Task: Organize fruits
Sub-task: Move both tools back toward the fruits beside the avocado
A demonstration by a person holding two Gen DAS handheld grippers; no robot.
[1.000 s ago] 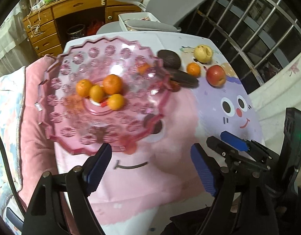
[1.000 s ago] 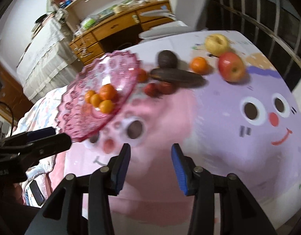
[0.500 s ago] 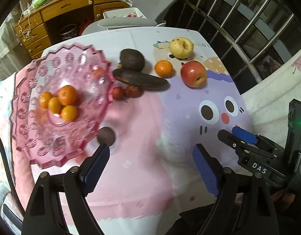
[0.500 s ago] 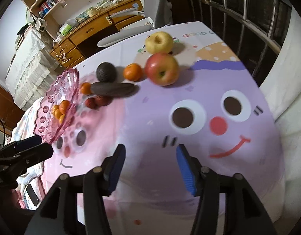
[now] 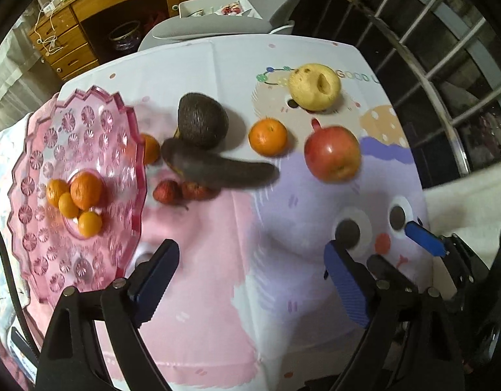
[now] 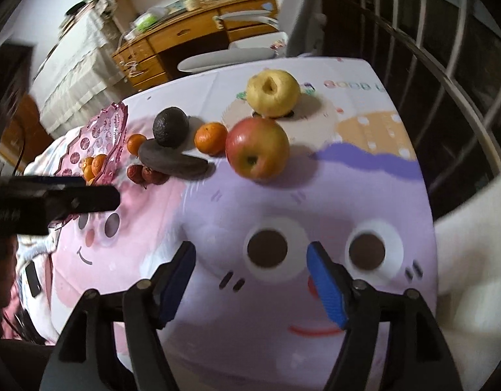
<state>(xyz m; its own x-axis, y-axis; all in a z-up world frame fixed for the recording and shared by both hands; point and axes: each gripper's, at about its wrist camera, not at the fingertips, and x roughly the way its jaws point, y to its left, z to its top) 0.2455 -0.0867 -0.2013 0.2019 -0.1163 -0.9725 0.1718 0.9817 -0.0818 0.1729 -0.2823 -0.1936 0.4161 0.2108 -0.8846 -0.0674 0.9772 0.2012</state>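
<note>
A pink glass fruit plate (image 5: 38, 150) at the table's left holds several small oranges (image 5: 86, 190). On the cartoon tablecloth beyond lie a dark avocado (image 5: 201, 120), a dark long fruit (image 5: 217, 167), two small red fruits (image 5: 182, 190), an orange (image 5: 267, 137), a red apple (image 5: 332, 153) and a yellow apple (image 5: 314, 86). One more small orange (image 5: 149, 149) sits by the plate's rim. My left gripper (image 5: 250, 277) is open and empty near the front. My right gripper (image 6: 252, 277) is open and empty, facing the red apple (image 6: 257, 146).
A grey chair (image 5: 214, 26) stands behind the table and a wooden desk with drawers (image 5: 97, 6) lies beyond it. A metal window grille (image 5: 429, 49) runs along the right. The left gripper's body shows in the right wrist view (image 6: 48, 200).
Both grippers have swung to the right, away from the plate, and moved closer to the loose fruit. The plate has slid to the left edge of both views. Both stay open.
</note>
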